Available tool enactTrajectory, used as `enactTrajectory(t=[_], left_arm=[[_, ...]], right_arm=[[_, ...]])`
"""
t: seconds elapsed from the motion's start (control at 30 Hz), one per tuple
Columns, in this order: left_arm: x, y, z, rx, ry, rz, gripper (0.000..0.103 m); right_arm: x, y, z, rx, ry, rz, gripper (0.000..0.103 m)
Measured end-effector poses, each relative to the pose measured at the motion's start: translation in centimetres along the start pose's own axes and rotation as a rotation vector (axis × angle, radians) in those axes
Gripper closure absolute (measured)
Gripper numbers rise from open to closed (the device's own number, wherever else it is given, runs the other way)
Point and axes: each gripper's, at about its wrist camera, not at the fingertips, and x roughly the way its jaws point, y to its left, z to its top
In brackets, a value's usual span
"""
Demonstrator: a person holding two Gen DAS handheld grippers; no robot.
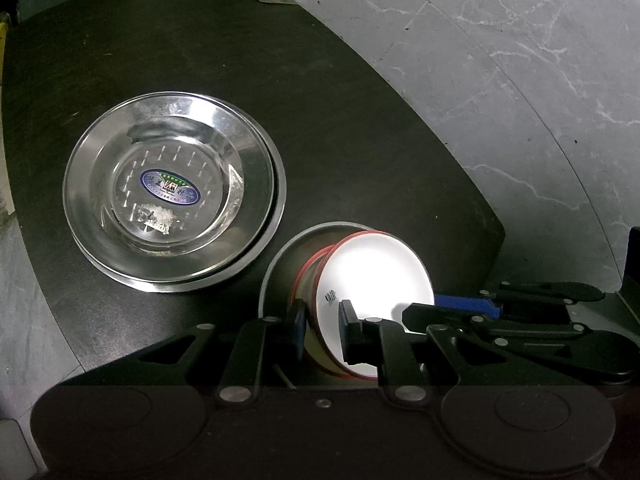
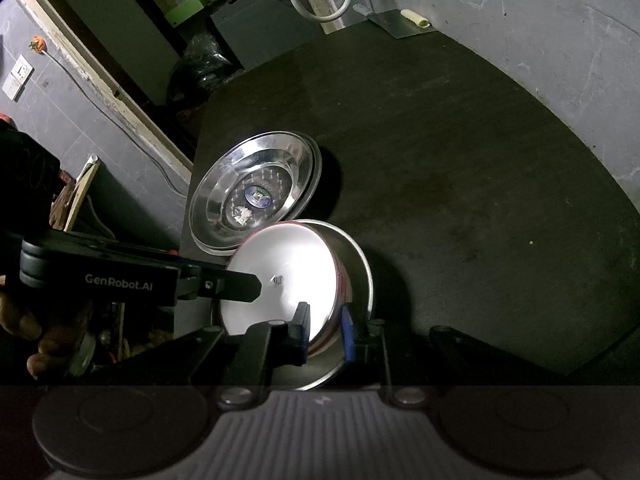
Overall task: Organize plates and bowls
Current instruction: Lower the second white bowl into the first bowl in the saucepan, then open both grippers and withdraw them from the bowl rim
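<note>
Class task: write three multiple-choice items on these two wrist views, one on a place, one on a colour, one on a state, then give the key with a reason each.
1. Where do the stacked shiny steel plates lie?
A. on the dark table
B. on the grey marble floor
C. inside the grey metal bowl

2. What colour is the rim of the white bowl?
A. blue
B. red
C. green

3. How does the white bowl sit?
A. upside down on the table
B. flat on the plates
C. tilted inside the grey metal bowl, a hand-held gripper pinching each side

Key: 1 A, the dark table shows all round them. 2 B, a red band edges it. 3 C, the left hand-held gripper and the right hand-held gripper each straddle its wall.
</note>
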Motion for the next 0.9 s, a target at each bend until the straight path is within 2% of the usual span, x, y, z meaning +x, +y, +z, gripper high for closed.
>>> enactTrajectory(t=[0.17,0.27,0.47,0.6,0.67,0.77,0.87,0.9], left_arm=[[0.0,0.0,0.0,0.001,-0.002,0.003,0.085],[-0.2,0.1,-0.1,0.001,-0.003,0.015,0.077],[-0.3,0.4,-0.3,-0.009,0.004,0.007,0.077],[-0.5,0.6,-0.4,-0.016,-0.005,0.011,0.066],[-0.8,0.6,-0.4,-0.017,-0.013,0.01,0.065],[-1.3,0.3,-0.3,0.0,-0.031,0.024,0.062],[-2.1,-0.3,-0.2,0.013,-0.059,0.049,0.047],[-2.3,-0.3,-0.1,0.014,-0.069,0.056,0.043]], right_arm=[[-0.1,0.0,0.0,0.001,-0.001,0.001,0.083],[-0.1,0.1,0.0,-0.004,-0.004,0.003,0.082],[-0.2,0.2,0.0,-0.008,-0.001,0.005,0.082],[-0.2,0.3,0.1,-0.013,-0.004,0.004,0.081],[-0.2,0.3,0.2,-0.016,-0.008,0.005,0.08],[-0.4,0.4,0.4,-0.023,-0.015,0.005,0.074],[-0.6,0.5,0.9,-0.031,-0.02,0.002,0.066],[-0.7,0.5,1.1,-0.036,-0.022,0.001,0.06]])
